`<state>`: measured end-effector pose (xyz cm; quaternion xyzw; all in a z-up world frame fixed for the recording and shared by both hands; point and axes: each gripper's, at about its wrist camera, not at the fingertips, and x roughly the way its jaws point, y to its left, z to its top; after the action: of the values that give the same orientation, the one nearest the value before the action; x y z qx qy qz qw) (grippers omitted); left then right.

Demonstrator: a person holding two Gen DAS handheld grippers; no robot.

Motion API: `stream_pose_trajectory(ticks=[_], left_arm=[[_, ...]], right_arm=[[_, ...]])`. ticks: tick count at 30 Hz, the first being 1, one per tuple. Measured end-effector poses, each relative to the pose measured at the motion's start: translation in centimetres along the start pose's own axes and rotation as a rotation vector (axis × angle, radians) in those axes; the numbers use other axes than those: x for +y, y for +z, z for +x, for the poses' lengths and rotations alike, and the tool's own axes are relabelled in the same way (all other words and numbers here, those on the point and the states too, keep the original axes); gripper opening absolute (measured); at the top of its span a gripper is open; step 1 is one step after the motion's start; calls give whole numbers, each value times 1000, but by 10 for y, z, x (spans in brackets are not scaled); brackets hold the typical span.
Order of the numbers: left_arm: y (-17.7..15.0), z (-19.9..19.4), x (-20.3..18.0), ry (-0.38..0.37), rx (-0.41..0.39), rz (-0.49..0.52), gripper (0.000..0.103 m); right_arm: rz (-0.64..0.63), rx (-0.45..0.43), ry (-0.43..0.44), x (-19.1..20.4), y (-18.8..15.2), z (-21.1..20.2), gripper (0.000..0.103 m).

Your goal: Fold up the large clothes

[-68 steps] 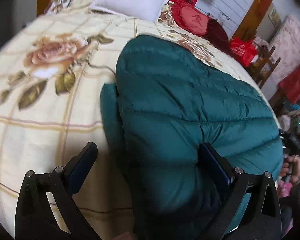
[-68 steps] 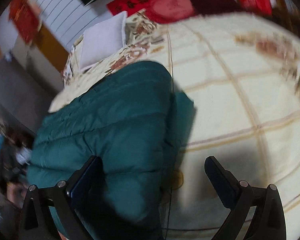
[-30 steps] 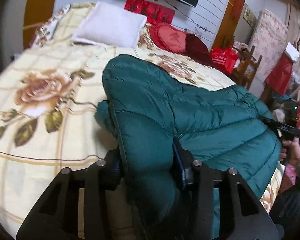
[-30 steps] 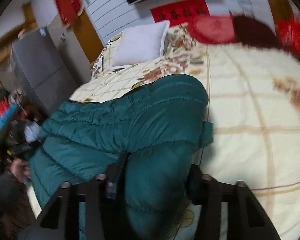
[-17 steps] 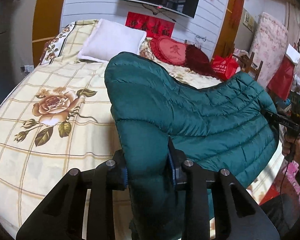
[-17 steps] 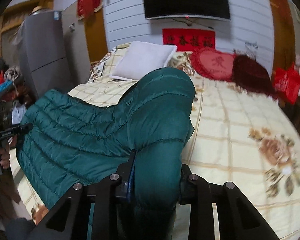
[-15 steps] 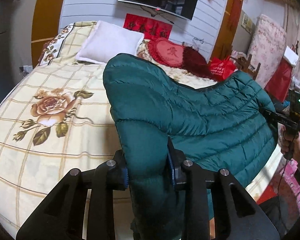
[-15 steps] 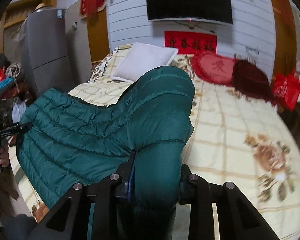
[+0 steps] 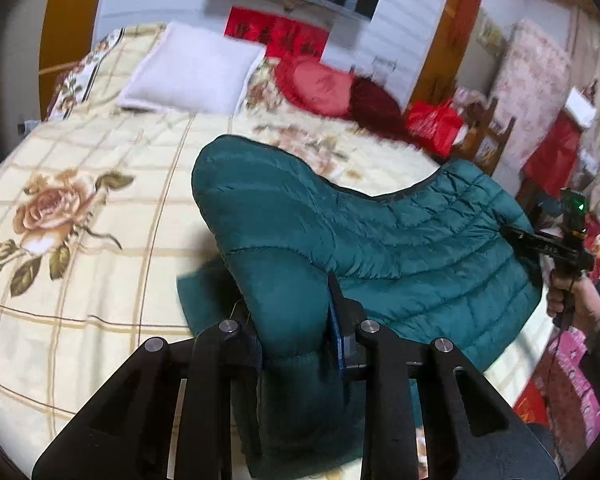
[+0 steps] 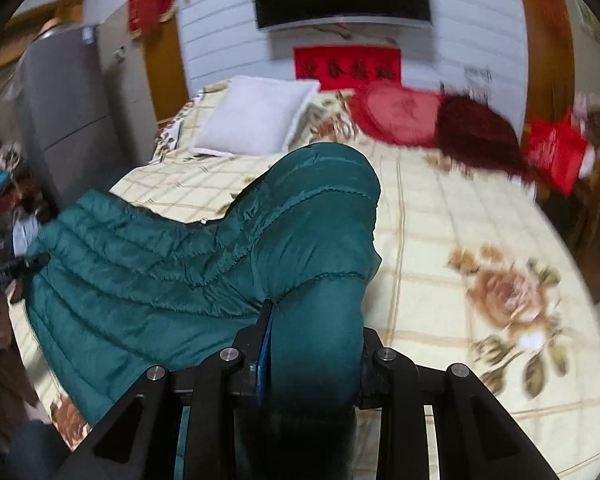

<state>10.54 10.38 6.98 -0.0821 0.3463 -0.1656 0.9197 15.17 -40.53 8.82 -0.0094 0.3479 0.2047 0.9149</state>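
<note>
With both grippers, L [image 9: 296, 336] & R [image 10: 312, 344], clamped on the jacket [image 9: 400, 248] hem, raised off the bed [image 9: 100, 280], we carry it level toward 12 o'clock w/o sagging.

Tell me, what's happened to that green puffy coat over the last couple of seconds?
Both grippers stood open over the teal down jacket as it lay flat. The left gripper and right gripper have just been closing, each now clamped on a near corner, and have raised that edge off the floral bedspread. The jacket's far end still rests there; the white pillow hasn't moved.
</note>
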Motion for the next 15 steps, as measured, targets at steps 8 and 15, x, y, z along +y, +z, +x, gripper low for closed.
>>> stream_pose_trajectory(ticks=[8,15], left_arm=[[-2,4,11,-34,64,-48,33],[0,-14,12,7,35,-104,36]], right_arm=[[216,29,15,-38,-12,5,54],[270,-129,-53,-38,6,-63,78]])
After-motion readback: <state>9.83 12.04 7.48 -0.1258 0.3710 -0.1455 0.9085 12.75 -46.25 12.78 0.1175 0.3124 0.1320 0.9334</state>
